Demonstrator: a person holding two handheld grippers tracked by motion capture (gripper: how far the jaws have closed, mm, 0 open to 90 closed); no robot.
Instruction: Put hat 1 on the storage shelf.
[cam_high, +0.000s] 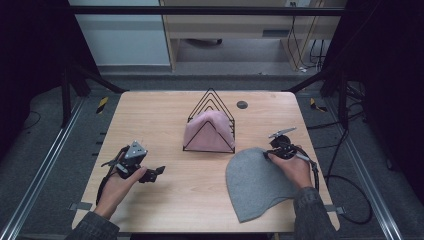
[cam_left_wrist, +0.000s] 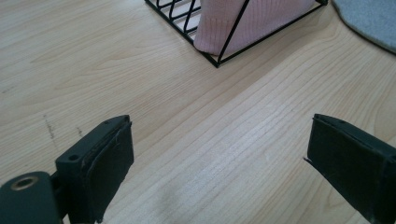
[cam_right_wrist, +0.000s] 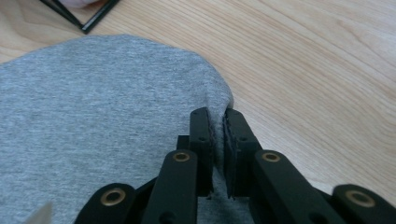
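A grey knit hat (cam_high: 255, 182) lies flat on the wooden table (cam_high: 150, 115) at the front right. My right gripper (cam_high: 272, 151) is shut on the grey hat's (cam_right_wrist: 93, 116) rounded edge, the cloth pinched between its fingers (cam_right_wrist: 201, 135). A pink hat (cam_high: 207, 131) sits inside a black wire rack (cam_high: 210, 102) at the table's middle. My left gripper (cam_high: 159, 171) rests at the front left, open over bare wood, its fingers (cam_left_wrist: 107, 158) wide apart. The rack's corner (cam_left_wrist: 217, 63) and the pink hat (cam_left_wrist: 252, 18) lie ahead of it.
A small dark round disc (cam_high: 242, 104) sits on the table behind the rack. Cables (cam_high: 345, 190) trail off the table's right side. Bare wood spreads between the left gripper and the rack.
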